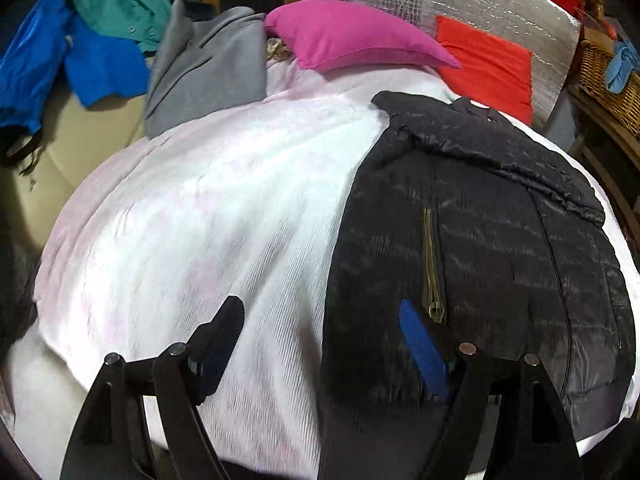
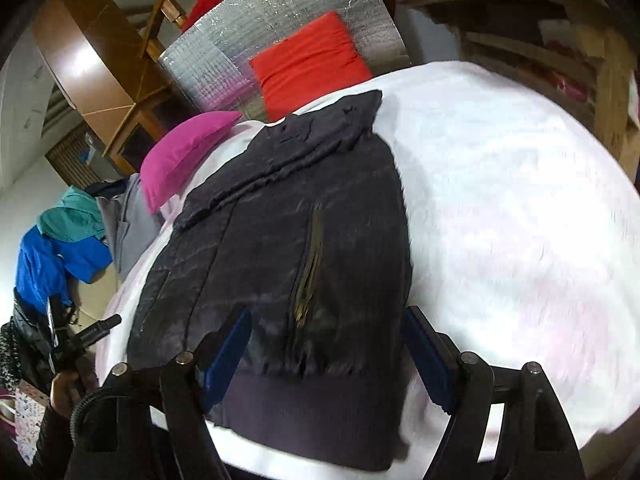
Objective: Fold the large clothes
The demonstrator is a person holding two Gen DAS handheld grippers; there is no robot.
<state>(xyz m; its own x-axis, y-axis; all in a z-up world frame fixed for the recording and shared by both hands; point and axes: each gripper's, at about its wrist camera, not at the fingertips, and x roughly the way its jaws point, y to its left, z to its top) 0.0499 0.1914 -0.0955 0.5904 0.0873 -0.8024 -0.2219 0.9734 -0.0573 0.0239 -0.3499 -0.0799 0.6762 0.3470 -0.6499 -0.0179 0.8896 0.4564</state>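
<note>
Because both tools hang above the near hem with nothing between their fingers, the right gripper is spread wide over the ribbed waistband of the black quilted puffer jacket, and the left gripper is equally spread at the jacket's left edge. The jacket lies flat on the white ribbed bedspread, already narrowed lengthwise with a sleeve laid across its top, likely awaiting a hem-to-collar fold. Beyond the jacket's collar sit a magenta pillow and an orange-red cushion.
</note>
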